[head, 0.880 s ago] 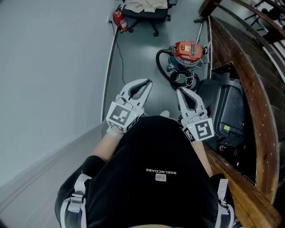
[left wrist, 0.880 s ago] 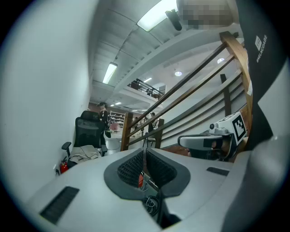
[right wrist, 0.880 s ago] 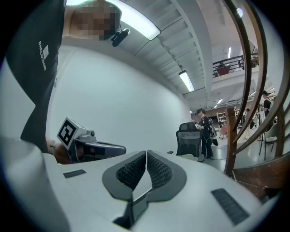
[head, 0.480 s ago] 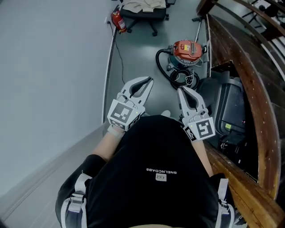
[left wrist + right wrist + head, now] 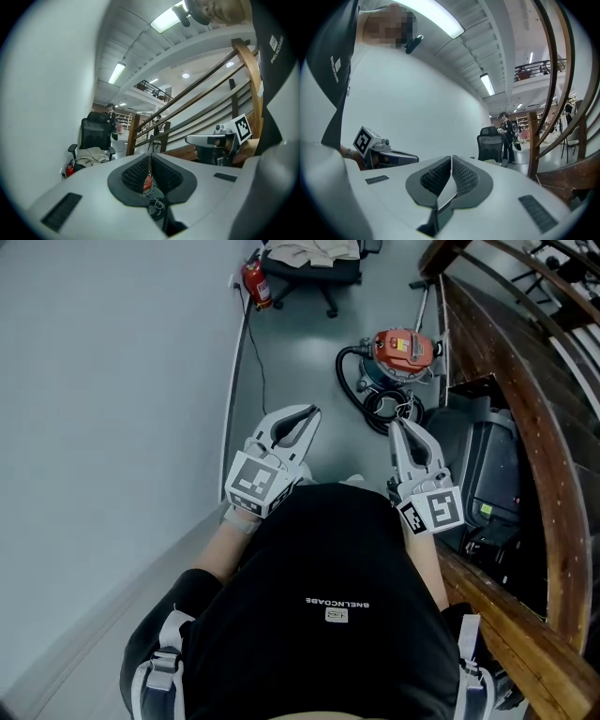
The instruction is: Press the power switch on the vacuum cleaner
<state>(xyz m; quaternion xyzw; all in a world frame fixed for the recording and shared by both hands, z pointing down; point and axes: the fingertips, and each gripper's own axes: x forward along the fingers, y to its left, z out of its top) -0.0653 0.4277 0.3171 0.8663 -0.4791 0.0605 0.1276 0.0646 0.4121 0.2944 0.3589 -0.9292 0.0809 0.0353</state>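
While its power switch is too small to make out from the head view, one orange-topped vacuum cleaner [image 5: 401, 351] stands on the grey floor [image 5: 291, 362] ahead of the person, close to a curving wooden handrail [image 5: 525, 427], with a black hose [image 5: 354, 381] looped at its near side. Two tools point toward it, both well short of it. The left tool [image 5: 309, 412] has its jaws pressed together with nothing between them, and only a sliver of red vacuum and coiled cable shows through the gap below its pads in the left gripper view. The right tool [image 5: 401, 424] is likewise closed and empty, its pads meeting along one thin line. A black shirt [image 5: 328, 606] hides most of both arms, and the frame cuts off the person's lower body. One dark bin-like object [image 5: 483, 465] sits partly tucked under the rail, its shape unclear. Farther off, against the pale wall [image 5: 112, 381], are one red fire extinguisher [image 5: 254, 282] and one office chair [image 5: 309, 263] draped with cloth, its top cropped. One distant standing figure [image 5: 506, 136] appears in the right gripper view.
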